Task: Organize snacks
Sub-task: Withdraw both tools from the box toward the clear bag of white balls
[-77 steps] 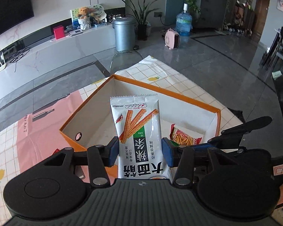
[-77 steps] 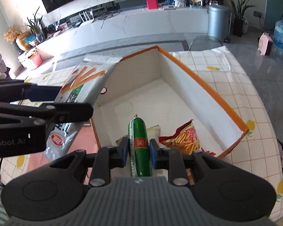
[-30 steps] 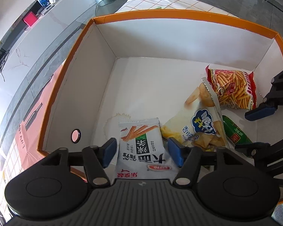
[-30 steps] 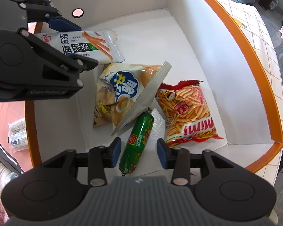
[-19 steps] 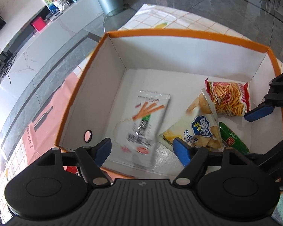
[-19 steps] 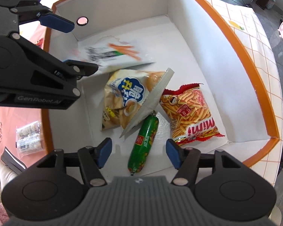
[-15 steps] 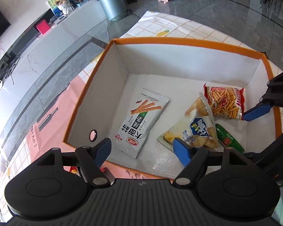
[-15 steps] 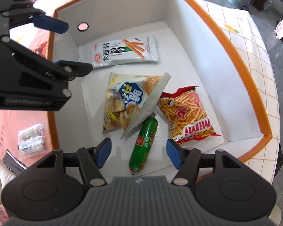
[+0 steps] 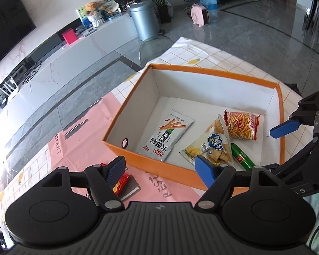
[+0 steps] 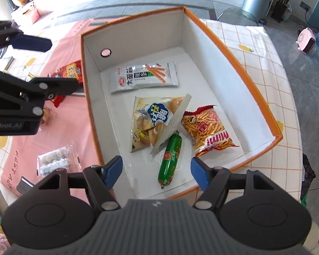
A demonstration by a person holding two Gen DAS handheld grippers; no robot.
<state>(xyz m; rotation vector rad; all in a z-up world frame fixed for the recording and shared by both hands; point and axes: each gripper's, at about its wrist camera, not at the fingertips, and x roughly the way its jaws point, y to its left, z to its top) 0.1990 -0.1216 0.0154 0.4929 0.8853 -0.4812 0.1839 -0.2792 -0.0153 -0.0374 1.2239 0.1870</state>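
Observation:
An orange box (image 9: 202,70) (image 10: 234,48) with white inside walls holds four snacks lying loose. These are a white pack of spicy strips (image 9: 165,136) (image 10: 144,77), a pale chip bag (image 9: 212,146) (image 10: 153,121), a red Mimi bag (image 9: 241,124) (image 10: 208,131) and a green sausage (image 9: 242,156) (image 10: 170,159). My left gripper (image 9: 159,165) is open and empty above the box's near wall. My right gripper (image 10: 155,166) hovers over the sausage, its jaws opening, nothing pressed between its pads.
On the pink mat (image 9: 74,144) beside the box lie a red snack pack (image 10: 71,72), a clear pack of small round pieces (image 10: 53,162) and a dark flat block (image 9: 129,188). A checkered cloth (image 10: 265,63) covers the table to its edge.
Both grippers rose away from the box. The left one let go of the white strip pack, which now lies flat inside. The right jaws widened, leaving the sausage on the box floor.

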